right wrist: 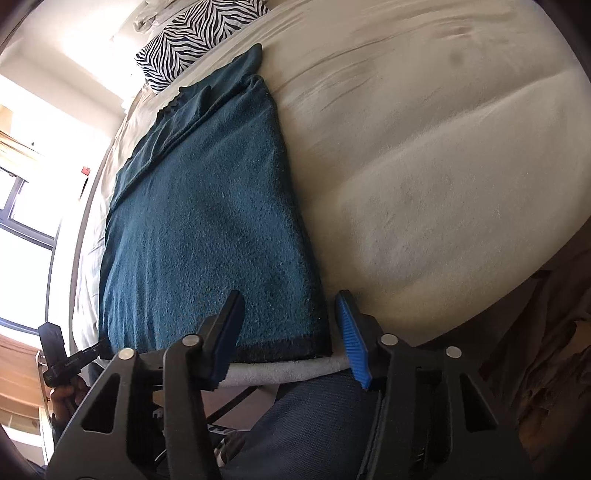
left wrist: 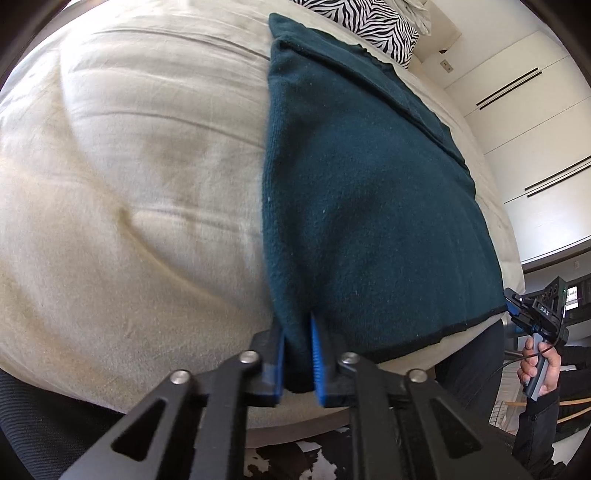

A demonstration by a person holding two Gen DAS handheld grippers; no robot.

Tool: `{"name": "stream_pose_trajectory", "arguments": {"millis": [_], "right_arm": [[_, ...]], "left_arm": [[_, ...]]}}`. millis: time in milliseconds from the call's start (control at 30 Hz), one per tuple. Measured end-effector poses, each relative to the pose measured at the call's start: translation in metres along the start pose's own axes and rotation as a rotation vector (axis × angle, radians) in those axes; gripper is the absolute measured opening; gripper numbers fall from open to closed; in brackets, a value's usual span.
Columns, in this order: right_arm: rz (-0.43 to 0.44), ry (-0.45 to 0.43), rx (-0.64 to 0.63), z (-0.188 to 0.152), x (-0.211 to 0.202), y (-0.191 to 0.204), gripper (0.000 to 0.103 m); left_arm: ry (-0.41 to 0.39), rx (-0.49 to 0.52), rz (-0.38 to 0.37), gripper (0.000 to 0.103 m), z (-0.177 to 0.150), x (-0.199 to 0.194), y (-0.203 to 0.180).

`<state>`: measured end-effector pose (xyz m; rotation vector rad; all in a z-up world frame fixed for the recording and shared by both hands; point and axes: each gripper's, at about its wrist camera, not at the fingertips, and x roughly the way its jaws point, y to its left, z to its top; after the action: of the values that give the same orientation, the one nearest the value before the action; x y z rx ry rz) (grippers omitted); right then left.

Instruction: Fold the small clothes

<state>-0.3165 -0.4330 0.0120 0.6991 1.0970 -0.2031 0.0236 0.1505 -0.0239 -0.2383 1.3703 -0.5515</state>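
The left gripper point(left wrist: 298, 363) pinches the teal garment point(left wrist: 369, 206) at its six-o'clock hem on the bed point(left wrist: 129, 184) — the right gripper point(right wrist: 290, 338) gapes empty at the other corner — so a one-sided pull could skew the fold.

I see a wide bed with a cream, creased cover point(left wrist: 140, 177) filling most of both views. At its far end, toward twelve o'clock, lies a zebra-striped black-and-white pillow point(right wrist: 192, 35). White panelled cabinet doors point(left wrist: 524, 122) stand at two o'clock; a bright dark-framed window point(right wrist: 26, 221) glares at nine o'clock.
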Motion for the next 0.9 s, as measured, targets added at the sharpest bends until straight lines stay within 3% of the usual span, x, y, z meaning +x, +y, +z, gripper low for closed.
{"name": "stream_pose_trajectory", "arguments": {"millis": [100, 167, 200, 333, 533, 667, 900], "right_arm": [[-0.003, 0.01, 0.007, 0.0, 0.001, -0.003, 0.027], [-0.009, 0.016, 0.005, 0.0, 0.002, -0.004, 0.011], [-0.004, 0.018, 0.007, 0.0, 0.002, -0.004, 0.01], [0.038, 0.005, 0.009, -0.002, -0.004, 0.0, 0.007], [0.198, -0.063, 0.06, 0.006, -0.027, 0.013, 0.007], [0.289, -0.115, 0.074, 0.024, -0.041, 0.027, 0.007], [0.366, -0.193, 0.109, 0.076, -0.044, 0.048, 0.007]], "left_arm": [[-0.002, 0.009, -0.002, 0.009, -0.001, 0.0, -0.001], [-0.005, 0.012, -0.007, 0.008, -0.002, -0.001, -0.002], [-0.008, 0.012, -0.011, 0.008, -0.002, -0.002, -0.002], [-0.029, -0.015, -0.074, 0.007, -0.002, -0.013, 0.0], [-0.107, -0.106, -0.239, 0.007, 0.007, -0.044, 0.005], [-0.188, -0.164, -0.345, 0.007, 0.02, -0.066, 0.005], [-0.282, -0.263, -0.513, 0.007, 0.064, -0.081, 0.004]]}}
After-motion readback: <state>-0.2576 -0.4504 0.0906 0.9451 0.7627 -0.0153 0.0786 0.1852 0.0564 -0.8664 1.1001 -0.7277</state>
